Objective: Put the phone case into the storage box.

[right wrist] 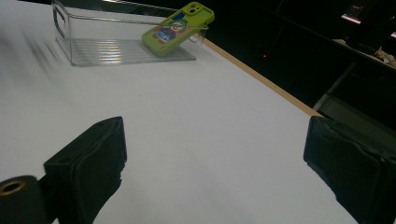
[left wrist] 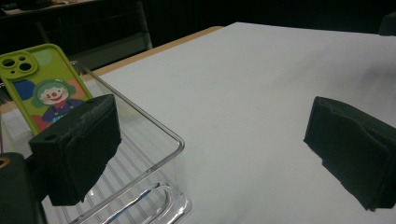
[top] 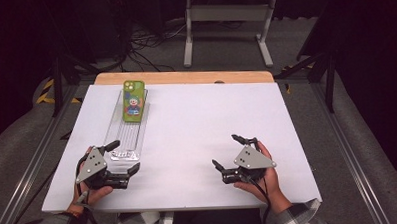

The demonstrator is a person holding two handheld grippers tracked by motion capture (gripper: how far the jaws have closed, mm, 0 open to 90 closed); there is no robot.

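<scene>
A green phone [top: 134,100] with a cartoon clown on its case leans tilted against the far end of a clear plastic bin [top: 118,126] at the table's left. In the left gripper view the phone [left wrist: 39,86] shows behind the bin's rim [left wrist: 140,109]. The right gripper view has the phone [right wrist: 180,28] and bin [right wrist: 84,32] far off. My left gripper [top: 124,155] is open just in front of the bin's near end, held by a hand. My right gripper [top: 227,151] is open over bare table at the front right. Both hold nothing.
The white tabletop [top: 197,127] has a wooden strip [top: 185,77] along its far edge. Beyond it stand a white table frame [top: 228,26] and cables on the floor. Metal rails [top: 358,156] flank the table.
</scene>
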